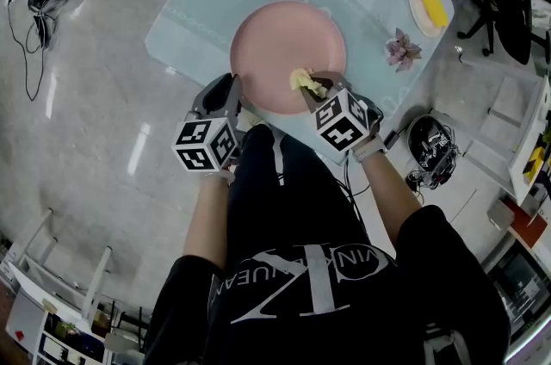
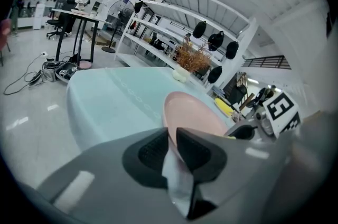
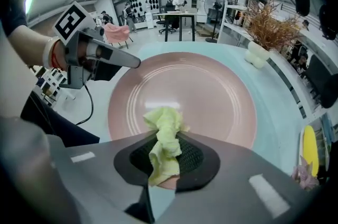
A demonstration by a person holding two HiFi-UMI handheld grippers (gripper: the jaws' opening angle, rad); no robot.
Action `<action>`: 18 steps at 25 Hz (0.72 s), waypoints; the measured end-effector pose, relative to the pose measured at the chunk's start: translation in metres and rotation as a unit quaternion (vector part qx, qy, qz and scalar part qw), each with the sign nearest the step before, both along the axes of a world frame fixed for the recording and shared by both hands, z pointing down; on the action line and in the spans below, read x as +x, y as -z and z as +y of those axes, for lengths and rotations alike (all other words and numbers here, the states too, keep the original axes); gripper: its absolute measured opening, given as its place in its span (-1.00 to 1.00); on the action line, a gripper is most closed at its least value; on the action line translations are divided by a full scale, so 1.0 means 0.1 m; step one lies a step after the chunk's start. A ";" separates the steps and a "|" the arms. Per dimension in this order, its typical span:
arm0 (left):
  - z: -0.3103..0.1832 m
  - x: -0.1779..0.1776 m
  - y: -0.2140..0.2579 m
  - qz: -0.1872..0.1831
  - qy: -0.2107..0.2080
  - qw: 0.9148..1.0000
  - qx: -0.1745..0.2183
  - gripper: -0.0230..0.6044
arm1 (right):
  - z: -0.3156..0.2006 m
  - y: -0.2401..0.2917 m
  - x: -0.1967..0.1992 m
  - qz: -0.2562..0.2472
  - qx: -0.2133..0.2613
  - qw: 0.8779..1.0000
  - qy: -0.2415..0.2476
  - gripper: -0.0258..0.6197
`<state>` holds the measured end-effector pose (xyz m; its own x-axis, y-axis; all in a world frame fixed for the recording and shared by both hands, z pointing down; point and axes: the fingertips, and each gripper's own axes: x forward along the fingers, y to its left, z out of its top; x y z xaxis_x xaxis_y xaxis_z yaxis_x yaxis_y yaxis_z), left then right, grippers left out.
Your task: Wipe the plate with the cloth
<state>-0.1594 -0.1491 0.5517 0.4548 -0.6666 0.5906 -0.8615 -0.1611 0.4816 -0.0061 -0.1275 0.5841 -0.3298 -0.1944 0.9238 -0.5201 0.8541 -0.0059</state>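
Looking down, head view: pink plate (image 1: pixel 288 53) sits on pale table (image 1: pixel 185 27); left gripper (image 1: pixel 231 86) at its near-left rim, right gripper (image 1: pixel 312 86) over its near edge with yellow cloth (image 1: pixel 301 80). Left gripper view: jaws pinched together on the plate's rim. Right gripper view: jaws clamped on the bunched cloth, over the plate's near side.

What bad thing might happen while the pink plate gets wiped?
The plate sits near the table edge, and the left gripper pinches only its rim, so a hard wipe might tip or slide it. The cloth is a small wad in the right gripper; it might slip out.
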 end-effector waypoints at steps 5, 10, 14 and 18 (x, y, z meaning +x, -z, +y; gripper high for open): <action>-0.01 0.00 0.00 0.000 0.002 1.000 -0.001 -0.93 | 0.09 0.00 -0.22 -0.003 -0.016 0.999 0.047 -0.71; -0.01 -0.01 0.00 0.002 0.003 1.000 -0.002 -0.93 | 0.07 0.00 -0.46 -0.016 -0.023 0.997 0.075 -0.70; -0.01 -0.01 -0.01 0.005 0.003 1.000 -0.003 -0.93 | -0.03 0.00 -0.65 -0.030 -0.018 0.996 0.085 -0.70; -0.01 -0.01 0.00 0.006 -0.001 1.000 -0.003 -0.93 | -0.16 0.01 -0.81 -0.040 -0.006 0.995 0.091 -0.70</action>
<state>-0.1606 -0.1506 0.5518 0.4635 -0.6621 0.5889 -0.8550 -0.1597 0.4935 -0.0871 -0.1439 0.5830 -0.4318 -0.1135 0.8948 -0.3537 0.9339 -0.0522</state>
